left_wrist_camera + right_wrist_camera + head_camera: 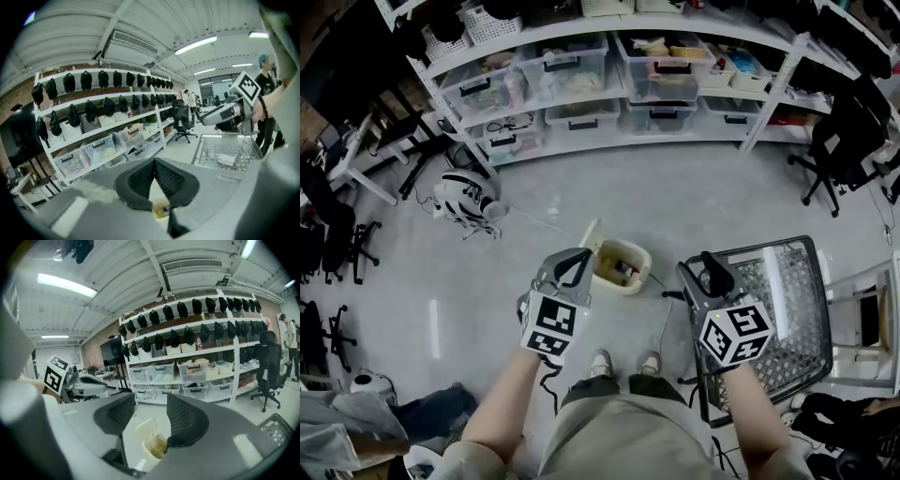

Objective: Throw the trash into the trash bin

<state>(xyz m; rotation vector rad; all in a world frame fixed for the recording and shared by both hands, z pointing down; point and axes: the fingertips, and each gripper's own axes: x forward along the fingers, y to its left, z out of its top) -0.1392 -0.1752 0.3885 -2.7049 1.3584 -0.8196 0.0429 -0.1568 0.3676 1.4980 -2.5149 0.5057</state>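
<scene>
A cream trash bin (630, 251) stands on the floor just ahead of the person's feet, its lid tipped open to the left. Yellowish trash (623, 272) lies inside it. My left gripper (584, 255) is held up over the bin's left side, and its fingertips meet with nothing in them. My right gripper (698, 261) hangs to the right of the bin, open and empty. In the right gripper view the bin (152, 441) shows through the gap of the right gripper (151, 399). The left gripper (155, 161) frames a sliver of the trash (161, 208).
A wire-mesh table (787, 309) stands close at the right, with a small white thing (226, 160) on it. White shelves with clear storage boxes (581, 70) line the far wall. Office chairs (839, 150) and a white device (469, 197) stand around on the floor.
</scene>
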